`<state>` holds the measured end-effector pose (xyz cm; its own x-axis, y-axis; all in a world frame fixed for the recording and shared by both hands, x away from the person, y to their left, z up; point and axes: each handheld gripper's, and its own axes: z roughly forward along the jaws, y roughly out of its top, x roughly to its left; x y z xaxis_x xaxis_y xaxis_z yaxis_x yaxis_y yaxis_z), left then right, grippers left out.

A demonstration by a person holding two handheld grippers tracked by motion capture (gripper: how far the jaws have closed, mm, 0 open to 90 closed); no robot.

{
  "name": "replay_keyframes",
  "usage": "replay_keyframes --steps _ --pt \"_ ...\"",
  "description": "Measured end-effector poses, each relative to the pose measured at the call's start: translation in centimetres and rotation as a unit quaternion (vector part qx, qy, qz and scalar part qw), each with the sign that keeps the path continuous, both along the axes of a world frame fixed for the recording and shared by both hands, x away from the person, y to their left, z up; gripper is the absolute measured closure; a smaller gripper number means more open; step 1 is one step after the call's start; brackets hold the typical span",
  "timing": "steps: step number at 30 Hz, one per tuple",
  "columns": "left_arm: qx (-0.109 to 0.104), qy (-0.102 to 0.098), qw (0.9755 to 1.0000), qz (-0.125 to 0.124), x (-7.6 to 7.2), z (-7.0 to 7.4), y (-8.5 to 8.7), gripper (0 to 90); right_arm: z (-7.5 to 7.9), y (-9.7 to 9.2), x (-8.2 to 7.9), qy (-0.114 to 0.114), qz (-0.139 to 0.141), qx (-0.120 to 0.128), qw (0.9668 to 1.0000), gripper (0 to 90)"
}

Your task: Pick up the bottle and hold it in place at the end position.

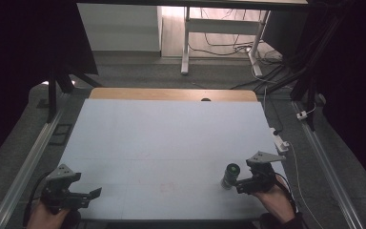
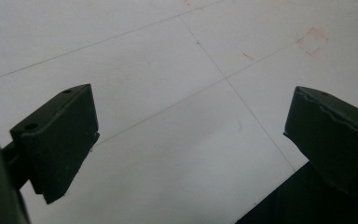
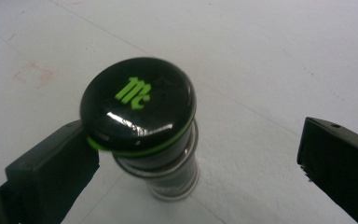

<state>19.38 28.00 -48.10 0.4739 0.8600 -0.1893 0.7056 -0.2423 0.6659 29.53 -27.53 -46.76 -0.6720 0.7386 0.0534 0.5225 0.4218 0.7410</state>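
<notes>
A small spice jar [image 1: 229, 175] with a black cap stands upright on the white table top [image 1: 167, 148] near the front right. In the right gripper view the jar [image 3: 142, 121] shows a glossy black lid with a green logo and a green ring, and a clear glass body. My right gripper [image 1: 240, 185] is open, its jaws wide on either side of the jar; the left jaw is close to the lid, the right jaw well apart. My left gripper [image 1: 94, 194] hovers open over bare table at the front left, with nothing between its jaws [image 2: 191, 140].
Faint red pencil marks [image 2: 311, 41] lie on the table top. The table's front edge runs just below both hands. A wooden strip [image 1: 171, 94] borders the far edge. Metal rails [image 1: 33, 157] flank the table, and cables [image 1: 290, 157] trail at the right.
</notes>
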Motion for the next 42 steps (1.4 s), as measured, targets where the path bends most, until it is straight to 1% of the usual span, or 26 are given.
replay_keyframes --steps 2,4,6,8,11,13,16,20,25,27,28,29,32,38,40,42 --pt "0.000 0.000 1.0000 0.000 0.0 0.0 0.0 3.8 -0.1 0.1 0.3 0.000 0.011 0.000 0.9999 0.0" --pt "0.000 0.000 1.0000 0.000 0.0 0.0 0.0 3.8 -0.3 0.3 0.5 0.001 0.019 -0.006 0.9998 0.0" --pt "-0.001 0.000 1.0000 0.000 0.0 0.0 0.0 3.8 -0.6 0.5 0.7 0.006 0.029 -0.009 0.9995 0.0" --pt "-0.001 0.000 1.0000 0.000 0.0 0.0 0.0 3.8 -0.8 0.8 0.7 0.009 0.037 -0.017 0.9991 0.0" --pt "-0.001 0.000 1.0000 0.000 0.0 0.0 0.0 3.8 -1.3 1.1 0.7 0.021 0.050 -0.028 0.9981 0.0" --pt "-0.001 0.000 1.0000 0.000 0.0 0.0 0.0 3.8 -1.6 1.3 0.6 0.025 0.058 -0.044 0.9970 0.6" --pt "-0.001 0.000 1.0000 0.000 0.0 0.0 0.0 3.8 -2.0 1.3 0.5 0.031 0.068 -0.057 0.9955 7.1" --pt "-0.001 0.000 1.0000 0.000 0.0 0.0 0.0 3.8 -2.2 1.2 0.5 0.041 0.070 -0.062 0.9947 20.0" --pt "0.000 0.001 1.0000 0.001 0.0 0.0 0.0 3.8 -2.2 1.3 0.4 0.032 0.080 -0.065 0.9942 33.6" --pt "0.000 0.002 1.0000 0.001 0.0 0.0 0.0 3.8 -2.1 1.4 0.4 0.028 0.084 -0.067 0.9938 42.1" --pt "0.000 0.002 1.0000 0.001 0.0 0.0 0.0 3.8 -2.0 1.4 0.3 0.031 0.085 -0.066 0.9937 47.8" --pt "0.000 0.002 1.0000 0.001 0.0 0.0 0.0 3.8 -2.0 1.4 0.3 0.032 0.089 -0.066 0.9933 50.5" --pt "0.000 0.002 1.0000 0.001 0.0 0.0 0.0 3.8 -1.9 1.6 0.1 0.022 0.089 -0.078 0.9927 51.8" --pt "-0.001 0.003 1.0000 0.001 0.1 0.0 0.1 3.8 -1.6 1.8 0.0 0.020 0.079 -0.094 0.9922 52.1" --pt "-0.001 0.003 1.0000 0.001 0.1 0.0 0.1 3.8 -1.4 1.7 0.0 0.015 0.075 -0.091 0.9929 52.1" --pt "-0.001 0.004 1.0000 0.002 0.1 0.0 0.1 3.8 -1.0 1.6 0.0 0.012 0.070 -0.080 0.9943 52.2"
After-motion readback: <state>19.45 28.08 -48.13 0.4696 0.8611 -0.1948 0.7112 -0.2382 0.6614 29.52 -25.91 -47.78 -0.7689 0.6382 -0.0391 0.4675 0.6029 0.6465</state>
